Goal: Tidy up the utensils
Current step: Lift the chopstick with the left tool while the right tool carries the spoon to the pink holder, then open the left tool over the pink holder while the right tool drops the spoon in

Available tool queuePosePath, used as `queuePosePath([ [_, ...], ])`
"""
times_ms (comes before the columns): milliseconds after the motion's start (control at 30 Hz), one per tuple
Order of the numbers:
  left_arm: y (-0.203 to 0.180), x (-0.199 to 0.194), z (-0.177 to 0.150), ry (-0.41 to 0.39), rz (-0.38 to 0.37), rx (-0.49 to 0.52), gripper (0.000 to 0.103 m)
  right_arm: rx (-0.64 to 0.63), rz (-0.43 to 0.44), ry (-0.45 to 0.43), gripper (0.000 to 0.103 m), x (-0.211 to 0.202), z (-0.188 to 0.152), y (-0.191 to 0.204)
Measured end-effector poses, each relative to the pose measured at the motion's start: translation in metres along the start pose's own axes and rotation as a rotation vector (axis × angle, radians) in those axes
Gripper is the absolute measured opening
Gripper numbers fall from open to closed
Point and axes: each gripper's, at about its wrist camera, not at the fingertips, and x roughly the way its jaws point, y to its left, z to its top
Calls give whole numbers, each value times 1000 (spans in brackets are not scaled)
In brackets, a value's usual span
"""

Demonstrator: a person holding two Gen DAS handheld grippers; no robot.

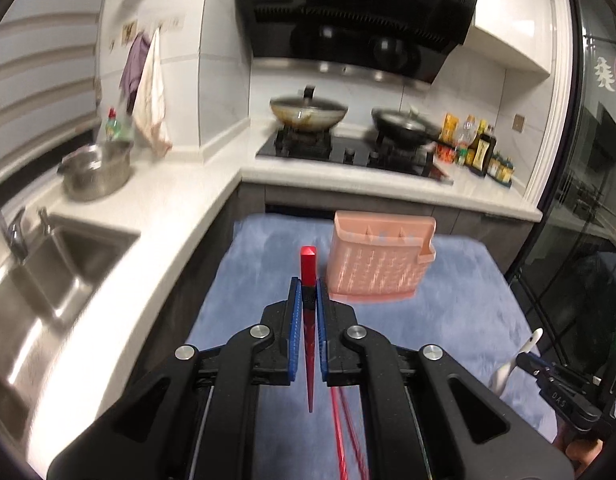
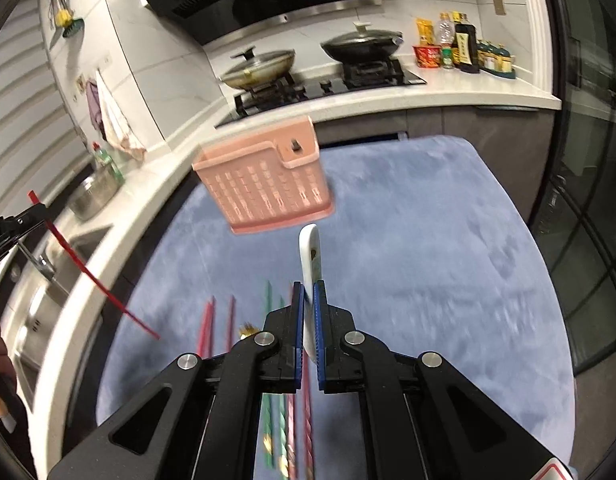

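Left wrist view: we see the left gripper (image 1: 308,292), jaws pinching 1 red chopstick (image 1: 308,264) just before the pink utensil basket (image 1: 377,264); the right gripper (image 2: 308,296) pinches a white spoon (image 2: 310,256) near that basket.

White-tiled kitchen wall (image 1: 228,60), pale L-shaped counter (image 1: 180,196), dark glass door (image 1: 587,160).

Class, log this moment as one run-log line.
left gripper: shut on red chopstick | right gripper: shut on white spoon | pink holder: empty
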Motion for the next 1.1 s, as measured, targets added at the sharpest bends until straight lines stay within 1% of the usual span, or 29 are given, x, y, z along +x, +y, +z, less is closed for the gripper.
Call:
queuePosePath([
  [133,-9,4,42,-80,-26,-5,7,24,65,-24,5,14,39,4],
  [300,-20,12,100,-205,-56,-29,7,55,145,-79,5,38,102,7],
  [433,-31,28,134,-264,-80,-36,7,80,177,-114,5,60,143,8],
  [533,-38,49,147,-294,-81,-37,7,99,201,-125,5,80,166,7],
  [633,-42,77,152,-284,-75,-42,7,109,202,-115,5,108,180,7],
  [767,-39,117,146,-219,-73,-64,7,141,212,-75,5,143,183,0],
  [900,-37,145,131,-165,-66,-67,7,161,203,-34,5,173,178,-6],
  [1100,-31,175,111,-94,-55,-84,7,146,178,4,6,195,167,-10],
])
